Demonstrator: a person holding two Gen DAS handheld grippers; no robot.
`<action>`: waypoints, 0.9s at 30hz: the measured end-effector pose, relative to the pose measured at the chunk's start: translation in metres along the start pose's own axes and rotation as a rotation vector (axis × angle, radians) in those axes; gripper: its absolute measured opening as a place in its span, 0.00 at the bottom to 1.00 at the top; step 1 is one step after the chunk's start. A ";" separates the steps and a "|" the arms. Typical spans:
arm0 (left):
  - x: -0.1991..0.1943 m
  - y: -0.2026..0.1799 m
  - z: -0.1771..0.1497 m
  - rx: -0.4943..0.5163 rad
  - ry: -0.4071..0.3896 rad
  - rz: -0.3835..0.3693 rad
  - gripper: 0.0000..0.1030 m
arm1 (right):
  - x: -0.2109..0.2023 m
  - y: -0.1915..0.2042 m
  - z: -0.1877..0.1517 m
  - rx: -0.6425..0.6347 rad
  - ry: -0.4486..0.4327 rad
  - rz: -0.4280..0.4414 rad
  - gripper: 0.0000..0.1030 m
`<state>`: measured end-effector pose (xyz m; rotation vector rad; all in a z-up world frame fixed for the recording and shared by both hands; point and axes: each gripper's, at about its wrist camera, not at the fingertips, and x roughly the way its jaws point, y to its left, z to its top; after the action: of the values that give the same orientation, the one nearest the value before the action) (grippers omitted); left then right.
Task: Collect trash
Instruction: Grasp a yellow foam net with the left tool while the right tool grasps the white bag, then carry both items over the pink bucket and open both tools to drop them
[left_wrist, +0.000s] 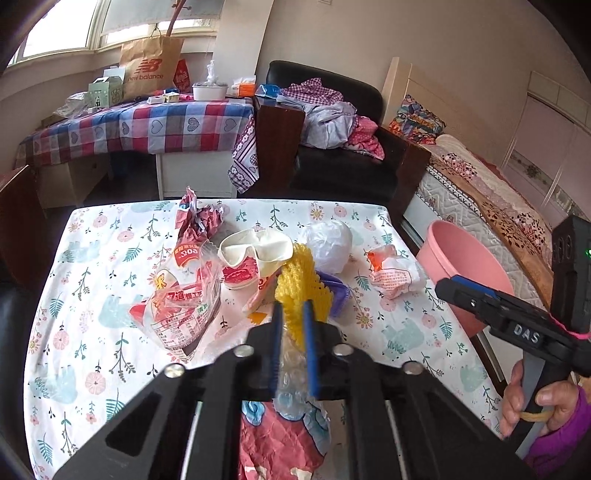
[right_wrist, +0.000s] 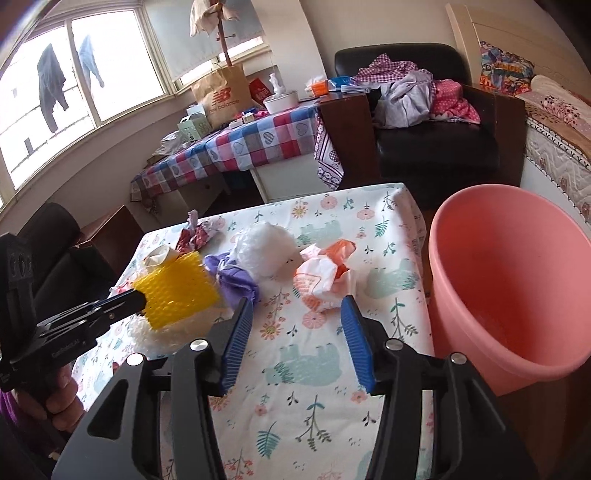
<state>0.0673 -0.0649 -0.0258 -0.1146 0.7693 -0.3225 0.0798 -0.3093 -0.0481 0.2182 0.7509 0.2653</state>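
My left gripper (left_wrist: 293, 308) is shut on a yellow foam net (left_wrist: 301, 280) with clear bubble wrap hanging under it, held above the floral table (left_wrist: 92, 295); the yellow net also shows in the right wrist view (right_wrist: 177, 291). My right gripper (right_wrist: 297, 306) is open and empty above the table, pointing at a crumpled white-and-orange wrapper (right_wrist: 325, 277). A white plastic ball (right_wrist: 267, 251), a purple scrap (right_wrist: 236, 277) and a clear snack bag (left_wrist: 181, 295) lie on the table. A pink bucket (right_wrist: 509, 288) stands beside the table's right edge.
A black armchair (right_wrist: 436, 147) with piled clothes and a checked-cloth table (right_wrist: 236, 147) stand beyond the table. A bed (left_wrist: 491, 206) lies at the right. A red crumpled wrapper (left_wrist: 201, 218) sits near the table's far edge.
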 end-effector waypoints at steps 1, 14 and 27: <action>-0.001 0.000 0.000 0.001 -0.004 -0.004 0.07 | 0.003 -0.001 0.002 -0.002 0.000 -0.006 0.49; -0.029 -0.011 0.000 0.029 -0.060 -0.066 0.06 | 0.037 0.001 0.009 -0.073 0.032 -0.061 0.49; -0.033 -0.015 0.000 0.036 -0.072 -0.068 0.06 | 0.022 -0.006 -0.002 -0.041 0.041 -0.033 0.06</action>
<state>0.0413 -0.0685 -0.0003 -0.1182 0.6894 -0.3946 0.0948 -0.3080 -0.0656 0.1614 0.7879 0.2540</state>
